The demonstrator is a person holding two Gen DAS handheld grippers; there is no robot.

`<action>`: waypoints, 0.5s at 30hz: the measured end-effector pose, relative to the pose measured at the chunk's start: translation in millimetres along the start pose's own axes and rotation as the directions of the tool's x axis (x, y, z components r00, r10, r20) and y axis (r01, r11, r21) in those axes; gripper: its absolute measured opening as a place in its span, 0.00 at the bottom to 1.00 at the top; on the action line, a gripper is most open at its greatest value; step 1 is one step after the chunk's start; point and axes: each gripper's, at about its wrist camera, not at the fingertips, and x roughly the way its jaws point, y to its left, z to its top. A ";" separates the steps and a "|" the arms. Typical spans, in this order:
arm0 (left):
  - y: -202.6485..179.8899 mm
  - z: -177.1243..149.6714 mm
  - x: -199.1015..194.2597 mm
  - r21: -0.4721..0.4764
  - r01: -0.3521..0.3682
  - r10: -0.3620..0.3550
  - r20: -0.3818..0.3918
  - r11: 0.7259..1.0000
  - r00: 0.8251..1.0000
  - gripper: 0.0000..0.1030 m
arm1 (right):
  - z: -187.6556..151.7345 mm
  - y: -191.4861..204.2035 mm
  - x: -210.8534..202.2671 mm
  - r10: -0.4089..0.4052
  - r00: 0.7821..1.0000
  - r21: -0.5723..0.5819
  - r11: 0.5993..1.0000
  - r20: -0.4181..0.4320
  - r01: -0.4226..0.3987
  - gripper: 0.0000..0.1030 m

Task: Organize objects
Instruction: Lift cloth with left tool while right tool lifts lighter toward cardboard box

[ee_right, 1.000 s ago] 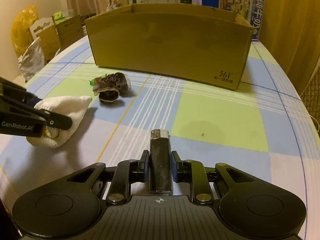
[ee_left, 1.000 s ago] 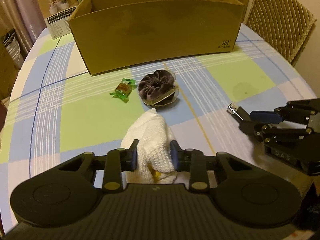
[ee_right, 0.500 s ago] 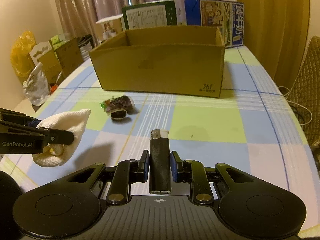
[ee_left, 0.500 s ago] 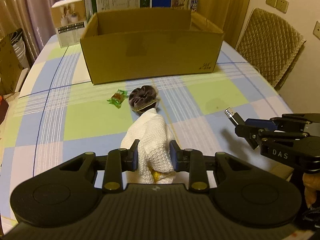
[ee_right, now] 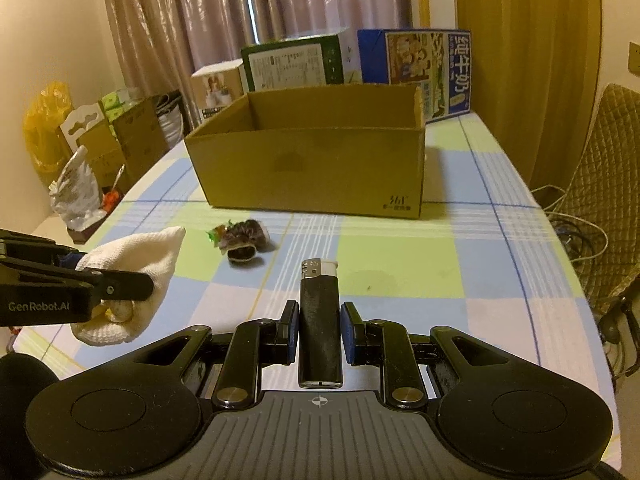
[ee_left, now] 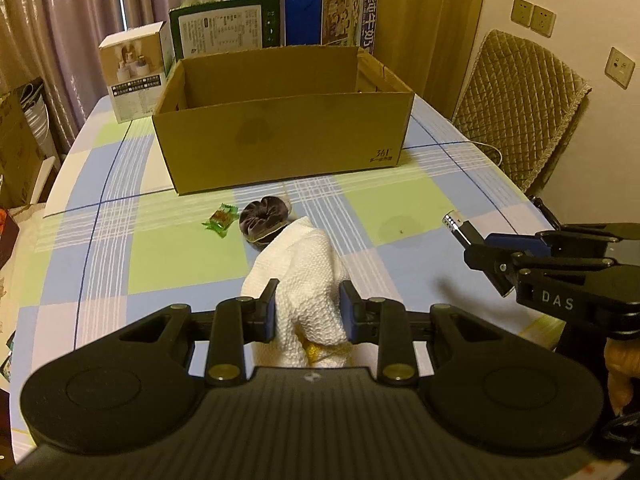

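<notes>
Nearest, the left tongs are clamped on a bunched white cloth, held above the counter. The right tongs pinch a black lighter upright along their fingers, also held above the counter. Both loads look ready to go into the cardboard box at the far end, so the task seems to be mid-way: two things picked up, none of them dropped in yet.

Farther out, a dark scrunchie and a green-wrapped candy lie close together on the counter in front of the box, untouched and left to collect.

The box floor is hidden behind its front wall, so I cannot tell whether anything is inside. Something yellow peeks from the cloth's lower fold; what it is I cannot make out. Printed cartons stand behind the box.
</notes>
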 end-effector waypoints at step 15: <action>1.4 4.7 -12.2 -0.021 0.013 -0.012 0.030 1.000 0.999 0.25 | 8.3 4.8 -11.7 -0.011 1.000 -0.022 1.000 0.017 0.011 0.18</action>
